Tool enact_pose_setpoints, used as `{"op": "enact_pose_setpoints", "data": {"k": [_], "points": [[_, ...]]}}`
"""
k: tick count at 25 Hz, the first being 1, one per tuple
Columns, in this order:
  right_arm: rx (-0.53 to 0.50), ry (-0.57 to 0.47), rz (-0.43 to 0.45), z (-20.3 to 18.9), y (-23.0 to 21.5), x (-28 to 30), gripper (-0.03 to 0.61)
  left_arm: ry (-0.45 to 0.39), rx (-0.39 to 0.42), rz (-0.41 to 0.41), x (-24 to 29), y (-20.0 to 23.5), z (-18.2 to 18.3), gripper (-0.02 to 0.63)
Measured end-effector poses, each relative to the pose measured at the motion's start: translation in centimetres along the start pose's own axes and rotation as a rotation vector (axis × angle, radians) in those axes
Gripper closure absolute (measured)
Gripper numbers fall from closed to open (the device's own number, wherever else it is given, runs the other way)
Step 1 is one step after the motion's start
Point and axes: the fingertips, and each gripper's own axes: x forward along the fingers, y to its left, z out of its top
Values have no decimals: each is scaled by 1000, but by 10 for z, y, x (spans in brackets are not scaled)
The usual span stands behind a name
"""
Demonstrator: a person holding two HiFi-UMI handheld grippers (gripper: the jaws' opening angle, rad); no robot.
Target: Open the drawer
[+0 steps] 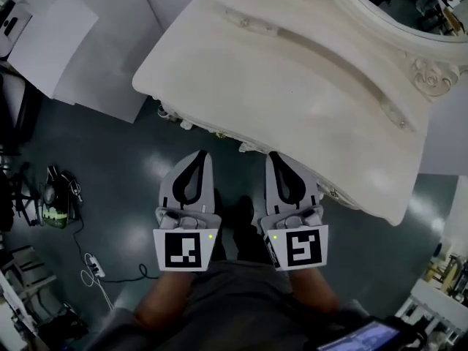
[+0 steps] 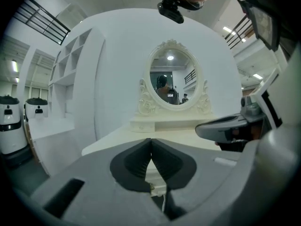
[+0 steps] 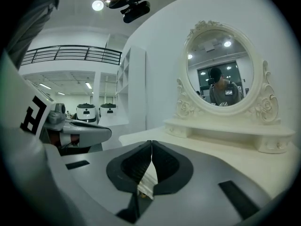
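Observation:
A cream dressing table (image 1: 292,86) with an oval mirror (image 1: 409,6) stands in front of me. Its drawer front lies under the carved front edge (image 1: 245,147) and is mostly hidden in the head view. My left gripper (image 1: 202,154) and right gripper (image 1: 274,156) hover side by side just short of that edge, both pointing at the table. In the left gripper view the left gripper (image 2: 150,140) has its jaws shut with nothing between them, and a strip of the cream front (image 2: 155,173) shows behind. The right gripper (image 3: 151,142) is likewise shut and empty.
A power strip with cables (image 1: 93,265) and dark equipment (image 1: 55,199) lie on the grey floor at the left. White panels (image 1: 95,57) lean behind the table's left end. A white shelf unit (image 2: 70,79) stands left of the table. A raised shelf (image 3: 225,128) runs under the mirror.

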Motion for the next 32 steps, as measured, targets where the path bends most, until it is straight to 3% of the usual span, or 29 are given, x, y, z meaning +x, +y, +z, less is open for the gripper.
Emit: {"op": "enact_pose_setpoints", "data": {"k": [7, 13, 17, 23, 24, 25, 27, 32], "points": [[84, 179, -14, -89, 31, -5, 565, 159, -78, -54, -1, 1, -90, 598], [122, 242, -43, -148, 40, -5, 565, 179, -68, -110, 7, -9, -140, 598], [131, 256, -57, -161, 40, -10, 565, 156, -9, -119, 13, -9, -151, 598], [135, 270, -61, -175, 30, -18, 565, 100, -4, -119, 33, -15, -162, 595], [137, 275, -63, -177, 30, -19, 565, 93, -6, -128, 36, -17, -164, 584], [138, 280, -64, -179, 29, -21, 565, 86, -9, -141, 39, -18, -166, 534], [139, 287, -66, -183, 27, -23, 565, 83, -21, -164, 45, -22, -170, 389], [139, 293, -74, -188, 22, -27, 565, 73, -54, -148, 56, -21, -177, 356]]}}
